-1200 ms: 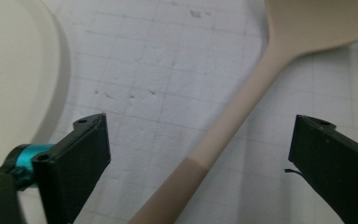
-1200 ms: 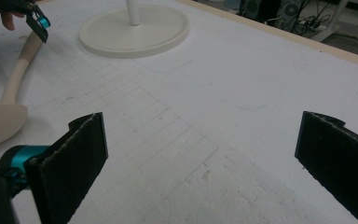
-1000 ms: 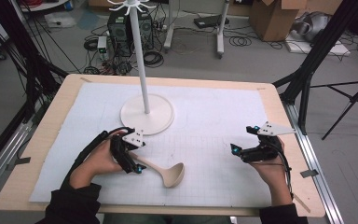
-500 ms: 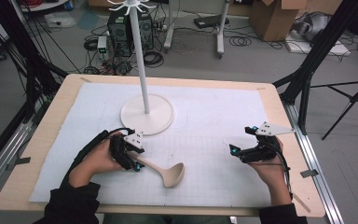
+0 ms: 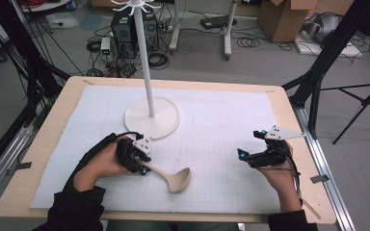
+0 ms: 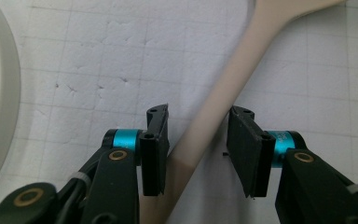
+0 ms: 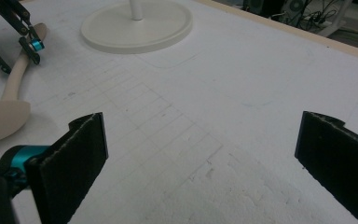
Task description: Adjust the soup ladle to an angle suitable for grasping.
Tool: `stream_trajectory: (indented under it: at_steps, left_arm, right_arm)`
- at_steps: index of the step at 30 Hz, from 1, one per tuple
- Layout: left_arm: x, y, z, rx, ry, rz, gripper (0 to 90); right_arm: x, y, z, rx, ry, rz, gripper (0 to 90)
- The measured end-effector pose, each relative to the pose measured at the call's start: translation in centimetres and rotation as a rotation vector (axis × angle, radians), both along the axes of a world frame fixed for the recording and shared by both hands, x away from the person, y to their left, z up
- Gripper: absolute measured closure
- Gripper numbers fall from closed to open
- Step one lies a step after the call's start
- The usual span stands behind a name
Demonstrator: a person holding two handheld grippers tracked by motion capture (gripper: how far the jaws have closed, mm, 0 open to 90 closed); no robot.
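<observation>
Writing: none that I can read on any item; the white mat (image 5: 221, 120) carries only a faint printed grid.

Count: one ladle, one stand, one mat, two claws, both mine.

Item 1, ladle (image 5: 171, 175): pale beige, one piece, matte. The handle is long and flat and widens toward a round, shallow bowl. It lies flat on the mat at the near left of the surface (image 5: 43, 144), handle pointing left and a little far, bowl toward the near middle. In my left claw view the handle (image 6: 223, 93) runs on a slant between the two black pads.

Item 2, stand (image 5: 151, 118): white, with a round flat base and a thin upright pole that bears short hooks at the top. It sits on the far left-centre of the mat, just beyond the ladle and apart from it.

Item 3, my left claw (image 5: 142, 166): low over the ladle's handle end. Its jaws have just been closing, with the handle between them. The left pad (image 6: 156, 149) sits against the handle's edge; the other pad stands a narrow gap off, so the handle is not yet clamped.

Item 4, my right claw (image 5: 243, 155): at the near right of the mat, well apart from the ladle, jaws spread wide and holding nothing.
</observation>
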State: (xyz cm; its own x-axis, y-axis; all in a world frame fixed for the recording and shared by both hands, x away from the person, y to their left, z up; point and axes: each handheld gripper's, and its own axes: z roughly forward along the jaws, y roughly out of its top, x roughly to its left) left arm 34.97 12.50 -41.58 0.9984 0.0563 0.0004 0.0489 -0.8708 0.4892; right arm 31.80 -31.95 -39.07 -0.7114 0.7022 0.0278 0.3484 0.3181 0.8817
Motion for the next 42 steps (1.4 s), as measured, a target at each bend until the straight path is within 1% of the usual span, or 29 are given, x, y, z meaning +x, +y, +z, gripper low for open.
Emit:
stream_trajectory:
  at_steps: [1, 2, 6, 8, 10, 11, 20, 21, 22, 24, 25, 26, 29, 31, 32, 36, 39, 40, 42]
  left_arm:
    - [0.0, 0.0, 0.0, 0.0, 0.0, 0.0, 59.4]
    - [0.0, -0.2, 0.1, 0.02, -0.008, -0.014, 60.0]
    - [-0.1, -0.4, 0.2, 0.036, -0.016, -0.026, 61.8]
    - [-0.3, -0.7, 0.3, 0.054, -0.027, -0.046, 63.4]
    - [-0.4, -0.8, 0.4, 0.055, -0.024, -0.046, 65.8]
    - [-0.5, -0.9, 0.4, 0.061, -0.025, -0.062, 67.2]
    - [-0.6, -1.4, 0.5, 0.054, -0.021, -0.089, 77.5]
    - [-0.5, -1.5, 0.5, 0.053, -0.026, -0.082, 77.6]
    - [-0.5, -1.6, 0.5, 0.053, -0.024, -0.083, 77.7]
    - [-0.5, -1.8, 0.5, 0.057, -0.036, -0.076, 77.7]
    - [-0.4, -1.9, 0.5, 0.059, -0.036, -0.074, 77.7]
    - [-0.3, -2.0, 0.5, 0.064, -0.037, -0.079, 77.8]
    - [-0.1, -2.5, 0.7, 0.062, -0.04, -0.067, 77.9]
    - [0.0, -2.8, 0.8, 0.051, -0.039, -0.065, 77.9]
    - [0.1, -3.0, 0.7, 0.052, -0.031, -0.067, 77.9]
    - [0.2, -3.5, 0.7, 0.064, -0.036, -0.071, 77.9]
    - [0.4, -4.5, 1.0, 0.069, -0.036, -0.078, 77.9]
    - [0.4, -4.8, 1.1, 0.071, -0.033, -0.081, 77.9]
    - [0.4, -5.2, 1.1, 0.071, -0.037, -0.085, 77.9]
  right_arm:
    - [0.0, 0.0, 0.0, 0.0, 0.002, 0.002, 1.1]
    - [0.0, 0.0, 0.0, -0.003, 0.003, 0.002, 1.1]
    - [0.0, 0.1, -0.1, -0.006, 0.005, 0.0, 1.1]
    - [0.1, 0.1, -0.1, -0.007, 0.004, 0.002, 1.1]
    - [0.1, 0.1, -0.1, -0.007, 0.003, -0.001, 1.1]
    - [0.1, 0.1, -0.1, -0.006, 0.008, 0.001, 1.1]
    - [0.0, 0.0, 0.0, -0.001, 0.002, -0.003, 1.1]
    - [0.0, 0.0, 0.0, 0.001, 0.007, -0.004, 1.1]
    - [0.0, -0.1, 0.0, -0.002, 0.001, -0.004, 1.1]
    - [0.0, -0.1, 0.0, 0.001, 0.001, -0.005, 1.2]
    - [0.0, -0.1, 0.0, 0.001, 0.001, -0.005, 1.1]
    - [0.0, -0.1, 0.0, 0.001, 0.004, -0.005, 1.1]
    - [0.0, -0.1, 0.0, 0.002, 0.001, -0.004, 1.1]
    - [0.0, -0.1, 0.1, 0.0, -0.002, -0.005, 1.1]
    - [-0.1, -0.1, 0.1, 0.004, 0.001, -0.007, 1.1]
    - [-0.1, -0.3, 0.1, 0.009, -0.007, -0.007, 1.2]
    - [-0.1, -0.3, 0.2, 0.012, -0.003, -0.008, 1.2]
    - [-0.1, -0.3, 0.2, 0.012, -0.009, -0.006, 1.2]
    - [-0.1, -0.3, 0.2, 0.012, -0.009, -0.006, 1.2]
